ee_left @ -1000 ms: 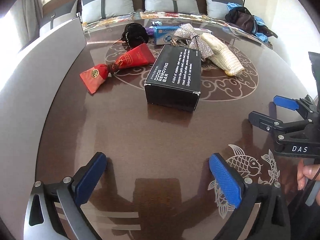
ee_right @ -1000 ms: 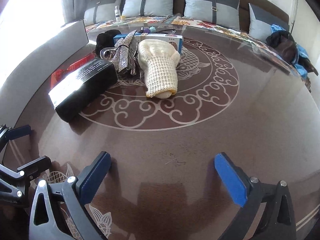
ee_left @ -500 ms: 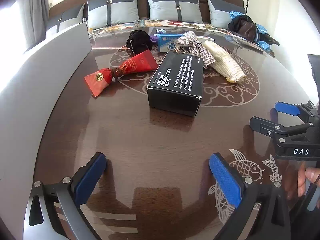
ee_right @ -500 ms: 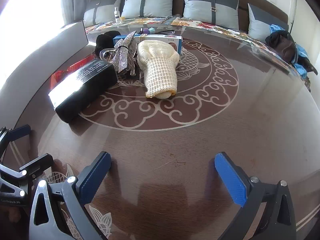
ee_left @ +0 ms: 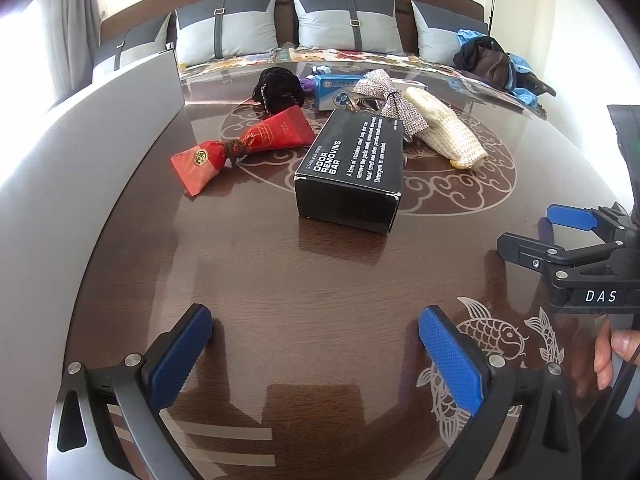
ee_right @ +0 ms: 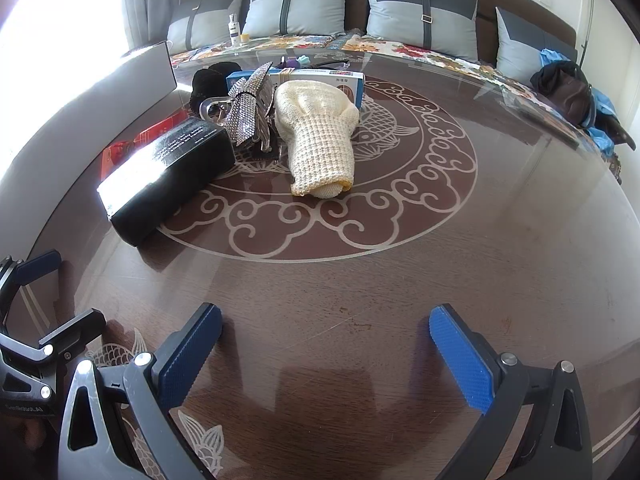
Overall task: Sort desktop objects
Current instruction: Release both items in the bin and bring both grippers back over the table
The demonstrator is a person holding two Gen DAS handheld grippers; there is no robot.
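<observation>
A black box [ee_left: 352,168] printed "ODOR REMOVING BAR" lies mid-table, also seen from the right wrist view [ee_right: 168,176]. Left of it rests a red pouch [ee_left: 244,148]. Behind stand a black fuzzy item [ee_left: 278,88], a blue-white carton [ee_left: 336,90], a rhinestone bow clip [ee_left: 394,100] and a cream knitted mitt [ee_right: 320,136]. My left gripper [ee_left: 316,344] hovers open over bare wood near the table's front. My right gripper [ee_right: 326,348] is open too, empty, and appears at the right edge of the left wrist view [ee_left: 560,232].
A grey panel [ee_left: 80,152] runs along the table's left side. A sofa with grey cushions [ee_left: 344,20] and a pile of bags [ee_left: 496,64] lies beyond the round glass-topped table [ee_right: 480,260]. A hand [ee_left: 604,352] holds the right tool.
Both views have tilted up slightly, so the objects sit a little lower and nearer in frame. Both grippers stay open and empty.
</observation>
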